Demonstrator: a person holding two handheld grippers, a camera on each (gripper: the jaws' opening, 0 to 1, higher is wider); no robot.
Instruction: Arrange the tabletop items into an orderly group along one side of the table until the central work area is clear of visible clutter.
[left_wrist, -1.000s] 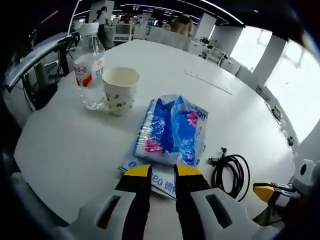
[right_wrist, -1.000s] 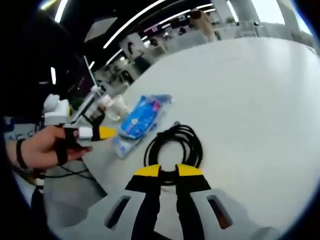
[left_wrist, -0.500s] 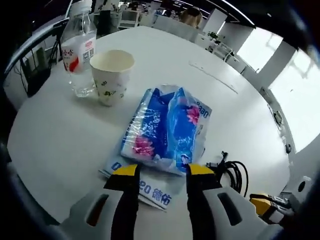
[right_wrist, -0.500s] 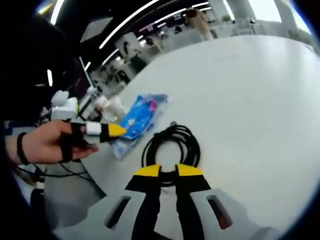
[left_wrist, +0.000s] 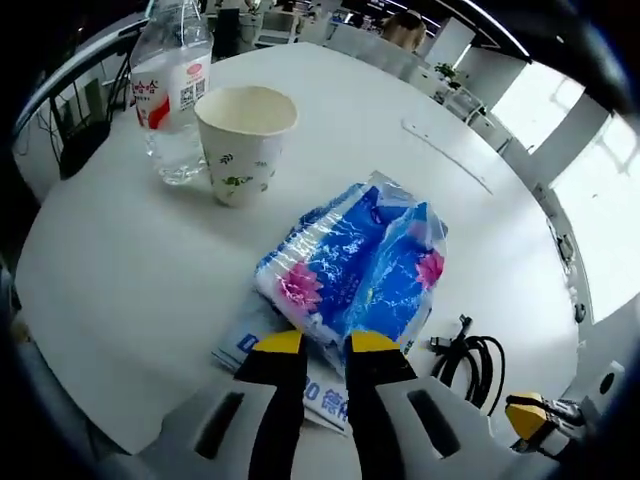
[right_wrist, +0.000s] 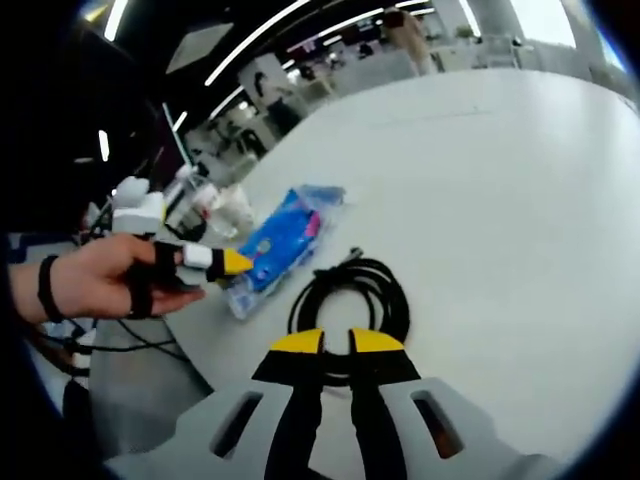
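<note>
Here, one bottle (left_wrist: 172, 85), one cup (left_wrist: 244, 140), one tissue pack (left_wrist: 350, 265), one cable (right_wrist: 352, 298); both hand-held grippers nearly closed.

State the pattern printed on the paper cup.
Small green leafy sprigs on the white paper cup, clearest in the left gripper view.

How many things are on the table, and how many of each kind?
Water bottle: 1
Paper cup: 1
Blue tissue pack: 1
Coiled black cable: 1
Total: 4
</note>
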